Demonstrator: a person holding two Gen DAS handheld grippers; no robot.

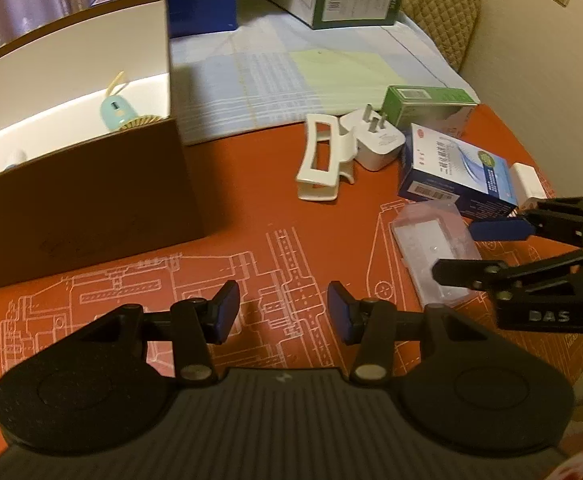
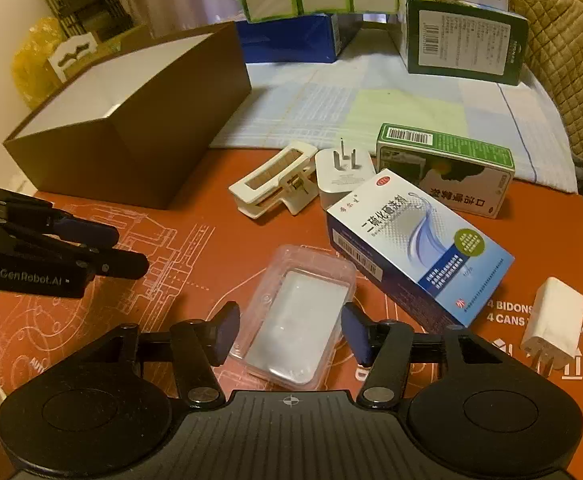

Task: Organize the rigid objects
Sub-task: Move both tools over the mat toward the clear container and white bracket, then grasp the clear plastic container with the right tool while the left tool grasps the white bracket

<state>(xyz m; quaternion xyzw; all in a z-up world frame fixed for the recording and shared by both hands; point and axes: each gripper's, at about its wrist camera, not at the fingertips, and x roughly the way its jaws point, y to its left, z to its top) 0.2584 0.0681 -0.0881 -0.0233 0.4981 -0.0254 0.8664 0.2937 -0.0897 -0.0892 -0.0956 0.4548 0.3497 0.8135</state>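
Left wrist view. My left gripper (image 1: 283,312) hangs over the orange desk mat printed with white line drawings (image 1: 251,216), its blue-padded jaws spread with nothing between them. Ahead and to its left: the brown open-topped cardboard box with a white lining (image 1: 91,200), holding a small mint-green gadget (image 1: 117,111) at its far end. Ahead and slightly right: a white plastic hair claw clip (image 1: 321,160), touching a white wall plug adapter with metal prongs (image 1: 377,142). Beyond the adapter, a green-and-white carton (image 1: 427,106); right of it, a blue-and-white medicine box (image 1: 457,174) with a small white charger block (image 1: 527,180) just beside its far end. To the right of my left gripper lies a clear plastic blister case (image 1: 435,248) — my right gripper (image 1: 463,248) reaches in over it from the right edge, one finger either side.

Right wrist view. My right gripper (image 2: 289,332) is spread, the clear blister case (image 2: 297,316) lying flat on the mat between its pads; whether the pads touch the case I cannot tell, though a gap shows on each side. Just ahead to the right: the blue-and-white medicine box (image 2: 419,248). Farther ahead: the hair claw clip (image 2: 275,182), the plug adapter (image 2: 341,176), the green-and-white carton (image 2: 447,164). Far right: the white charger block (image 2: 553,320), prongs towards me. Ahead left: the brown box (image 2: 131,128). My left gripper (image 2: 131,248) enters from the left edge — empty.
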